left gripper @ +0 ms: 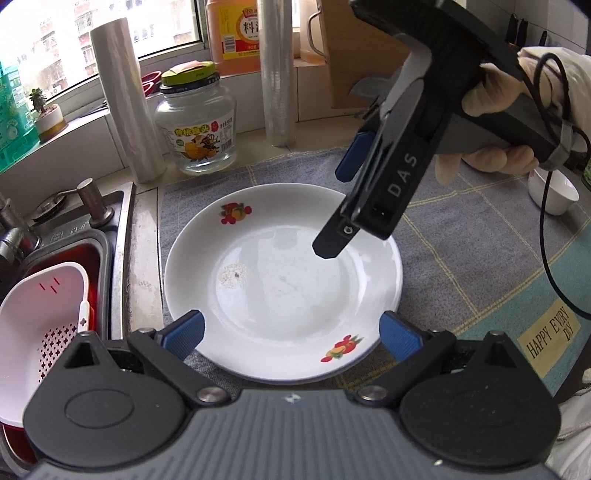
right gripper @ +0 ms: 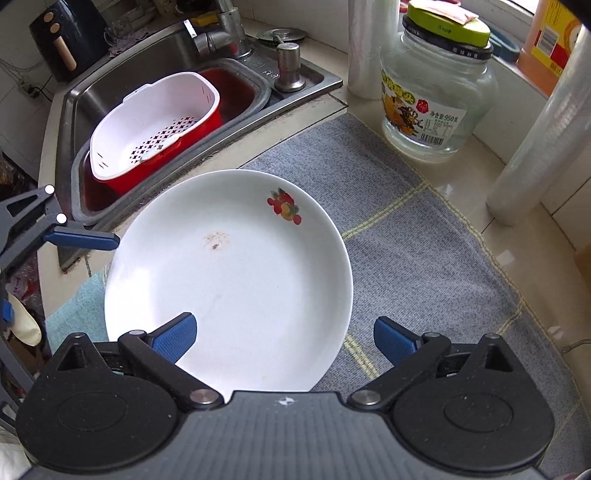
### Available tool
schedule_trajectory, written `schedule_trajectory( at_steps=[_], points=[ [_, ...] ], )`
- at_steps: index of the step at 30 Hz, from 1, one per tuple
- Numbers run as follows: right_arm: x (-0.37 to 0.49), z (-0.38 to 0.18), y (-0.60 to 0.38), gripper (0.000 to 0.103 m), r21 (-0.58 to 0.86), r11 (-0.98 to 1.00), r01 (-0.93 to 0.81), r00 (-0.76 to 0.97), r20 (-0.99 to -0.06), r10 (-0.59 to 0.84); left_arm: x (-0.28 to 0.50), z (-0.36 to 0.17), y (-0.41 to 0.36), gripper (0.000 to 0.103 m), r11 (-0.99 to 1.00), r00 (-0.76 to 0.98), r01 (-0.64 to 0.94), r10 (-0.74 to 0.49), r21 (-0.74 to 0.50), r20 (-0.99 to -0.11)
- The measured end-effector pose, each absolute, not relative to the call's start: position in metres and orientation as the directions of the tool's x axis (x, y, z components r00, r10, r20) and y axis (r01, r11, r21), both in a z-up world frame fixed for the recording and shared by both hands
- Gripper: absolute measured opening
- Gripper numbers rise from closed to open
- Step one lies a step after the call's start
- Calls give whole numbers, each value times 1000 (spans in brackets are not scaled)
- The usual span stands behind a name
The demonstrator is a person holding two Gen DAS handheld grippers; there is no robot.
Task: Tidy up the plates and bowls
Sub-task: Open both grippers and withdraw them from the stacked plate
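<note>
A white plate with fruit decals (left gripper: 284, 280) lies flat on a grey-blue checked cloth (left gripper: 461, 258); it also shows in the right wrist view (right gripper: 229, 288). My left gripper (left gripper: 291, 334) is open and empty, its blue pads on either side of the plate's near rim, a little above it. My right gripper (right gripper: 284, 339) is open and empty over the plate's right edge; in the left wrist view it hangs above the plate's far right (left gripper: 369, 192). A small white bowl (left gripper: 552, 194) sits at the cloth's far right.
A steel sink (right gripper: 110, 92) at the left holds a red tub with a white colander (right gripper: 155, 125). A glass jar (left gripper: 195, 125), two film rolls (left gripper: 125, 103) and an orange bottle (left gripper: 232, 33) stand by the window. The left gripper's pad (right gripper: 83, 238) shows beside the plate.
</note>
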State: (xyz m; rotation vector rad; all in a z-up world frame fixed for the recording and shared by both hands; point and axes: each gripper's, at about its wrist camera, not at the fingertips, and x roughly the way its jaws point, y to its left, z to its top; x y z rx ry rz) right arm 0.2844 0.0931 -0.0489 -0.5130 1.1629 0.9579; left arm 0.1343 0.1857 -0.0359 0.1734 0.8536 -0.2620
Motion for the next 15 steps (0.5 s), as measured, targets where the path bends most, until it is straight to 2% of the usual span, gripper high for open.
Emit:
schedule_trajectory(
  at_steps=[6,11,15],
  points=[
    [261,-41,87,103,27,537,-843,222,-892,394,131,-34,193,101,975,669,220,-126,34,-733],
    [242,-35,75,103,-28,593,-805,339,-842,420,125,-31,193,101,979,701,178,-56,98,-711],
    [232,-33,57,103,-6,684,-730,410,-803,432,122,-31,193,101,977,719,160,-16,143,-695]
  ],
)
